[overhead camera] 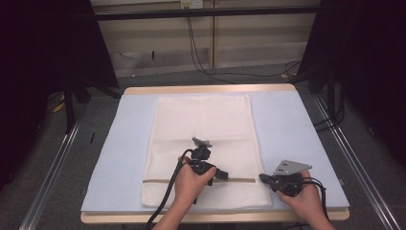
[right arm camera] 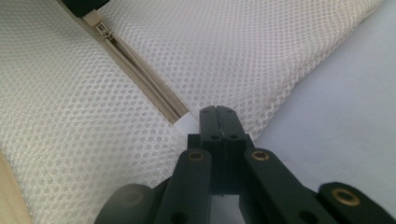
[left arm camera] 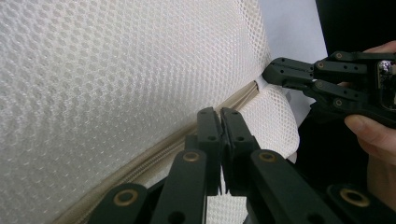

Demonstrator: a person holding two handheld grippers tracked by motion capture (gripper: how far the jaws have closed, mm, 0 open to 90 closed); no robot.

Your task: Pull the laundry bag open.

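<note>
Both grippers' fingers clenched: left gripper [left arm camera: 220,114] on the zipper slider of the cream mesh laundry bag [overhead camera: 201,139], right gripper [right arm camera: 218,112] on the bag's edge; slider may slip free.

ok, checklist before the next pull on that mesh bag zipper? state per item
1. Mesh bag lies flat on the blue mat: ok.
2. Left hand-held gripper shut at the zipper line: ok; what it pinches, cannot tell.
3. Right hand-held gripper shut on the bag's edge at the zipper's end: ok in its own view, where the tips sit at the white end tab.
4. Zipper slider near the left gripper's tips: ok; whether it is clamped, cannot tell.
5. Zipper part open between the two grippers: ok, a dark gap shows in the high view.
6. Cables clear of the zipper: ok.
</note>
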